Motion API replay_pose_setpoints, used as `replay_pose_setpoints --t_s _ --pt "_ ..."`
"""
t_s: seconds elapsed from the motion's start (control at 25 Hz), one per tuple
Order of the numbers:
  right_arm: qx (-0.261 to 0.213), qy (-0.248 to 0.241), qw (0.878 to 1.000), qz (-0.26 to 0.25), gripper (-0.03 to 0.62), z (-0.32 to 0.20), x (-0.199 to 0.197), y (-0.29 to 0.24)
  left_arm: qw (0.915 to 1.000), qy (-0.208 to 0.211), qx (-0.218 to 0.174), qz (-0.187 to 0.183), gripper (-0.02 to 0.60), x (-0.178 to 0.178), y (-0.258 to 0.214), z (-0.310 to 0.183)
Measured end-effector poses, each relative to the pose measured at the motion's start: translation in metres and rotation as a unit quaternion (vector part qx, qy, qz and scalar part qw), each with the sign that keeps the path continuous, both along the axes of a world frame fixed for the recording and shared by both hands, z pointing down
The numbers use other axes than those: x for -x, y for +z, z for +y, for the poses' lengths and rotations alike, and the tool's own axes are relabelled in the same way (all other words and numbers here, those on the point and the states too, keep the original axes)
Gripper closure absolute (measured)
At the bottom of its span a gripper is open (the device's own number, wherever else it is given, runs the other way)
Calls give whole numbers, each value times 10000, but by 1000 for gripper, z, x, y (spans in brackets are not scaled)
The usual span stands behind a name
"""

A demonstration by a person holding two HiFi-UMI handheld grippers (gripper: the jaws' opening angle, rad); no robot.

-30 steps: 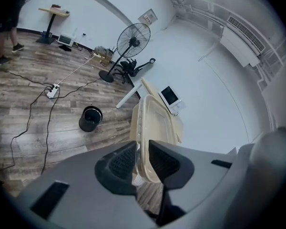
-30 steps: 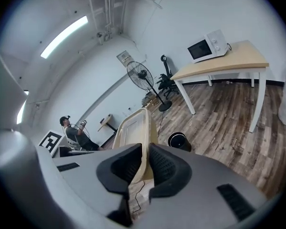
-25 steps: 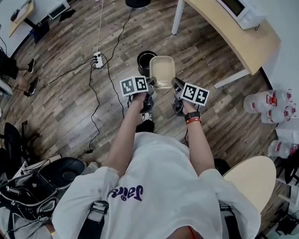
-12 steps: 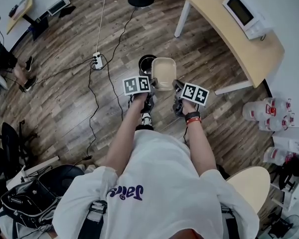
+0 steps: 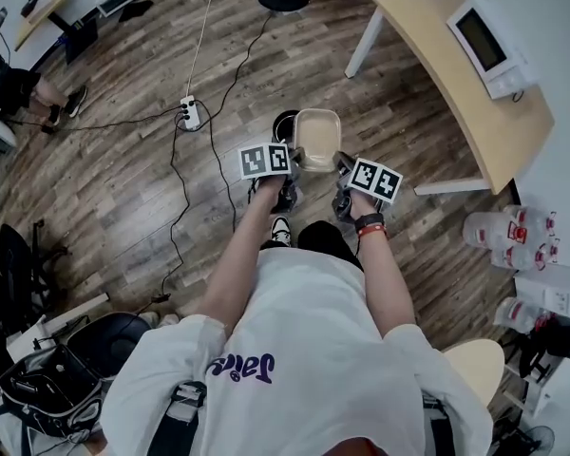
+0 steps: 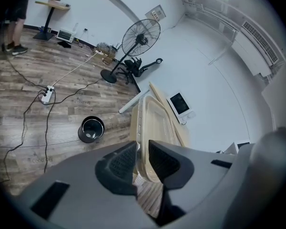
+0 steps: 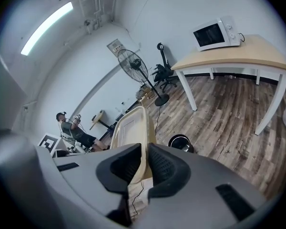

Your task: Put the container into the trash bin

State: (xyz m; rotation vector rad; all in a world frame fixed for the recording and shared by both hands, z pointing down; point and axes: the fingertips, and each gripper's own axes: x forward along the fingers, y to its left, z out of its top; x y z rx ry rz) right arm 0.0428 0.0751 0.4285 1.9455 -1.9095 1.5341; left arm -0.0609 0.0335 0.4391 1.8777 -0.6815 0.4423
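**A:** Where's the container at the moment?

**B:** Up in the air in front of the person, carried between the two tools. It's a pale, see-through tub with its open side facing up. The left gripper has its left rim and the right gripper has its right rim.

**A:** Are both clamped on it?

**B:** On the left, yes. In the left gripper view the jaws are narrow and the pads pinch the thin wall of the tub. On the right the jaws are narrow too, with the rim between the pads and touching them, but those jaws are opening.

**A:** And the trash bin?

**B:** It's a small, round, black one standing on the wooden floor. From the head view it sits just beyond the container, on the far left side of it, and the tub covers part of it. In both gripper views the bin is lower down and farther off than the container, well apart from it. I can see a bit of something pale at the bottom of the bin, though I can't tell what.

**A:** Anything else around?

**B:** A power strip lies on the floor to the left of the bin, with cables running from it. A light wooden table stands far right, and a white microwave sits on it.
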Motion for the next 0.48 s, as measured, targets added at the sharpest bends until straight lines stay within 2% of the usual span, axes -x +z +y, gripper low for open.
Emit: replay_pose_setpoints --t_s 0.2,0.48 --pt "209 -77 9997 -39 533 -22 0 17 9998 -109 100 -104 492 2 15 -19" --pt "462 -266 9985 -101 531 -71 -26 52 9988 -322 92 -357 495 -22 41 -64"
